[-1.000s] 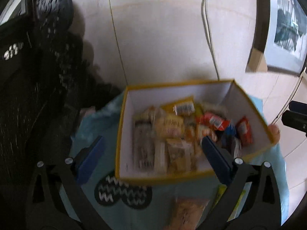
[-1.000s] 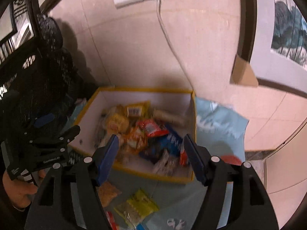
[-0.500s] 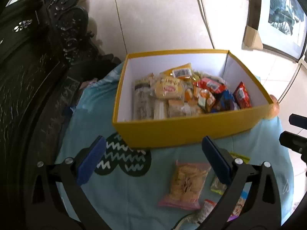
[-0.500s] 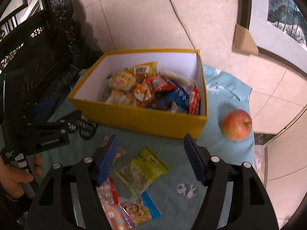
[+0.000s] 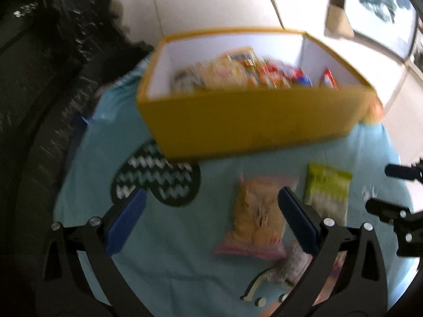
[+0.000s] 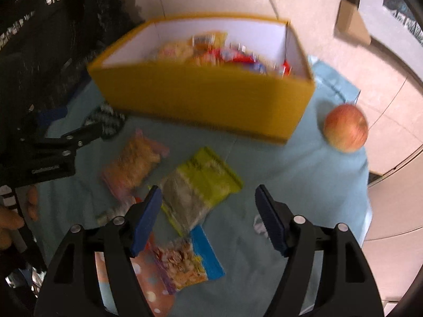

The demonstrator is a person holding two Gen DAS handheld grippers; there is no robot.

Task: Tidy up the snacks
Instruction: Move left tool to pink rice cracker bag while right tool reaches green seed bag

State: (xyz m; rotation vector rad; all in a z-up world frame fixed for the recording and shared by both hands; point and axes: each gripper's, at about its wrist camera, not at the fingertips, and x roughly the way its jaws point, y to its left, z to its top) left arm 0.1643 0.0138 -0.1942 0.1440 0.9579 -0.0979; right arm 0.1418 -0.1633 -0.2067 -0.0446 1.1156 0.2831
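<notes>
My right claw and left claw hang open, empty; yellow box holds most snacks, several packets left on the desk.

Both wrist cams rode on the handheld tools, angled steeply down at the light-blue tablecloth, close above it. Left view sat left of the open yellow cardboard box, right view further right, catching the red-yellow apple. Shared: box, pink-edged cracker packet, green snack pouch. Both blurred.
</notes>
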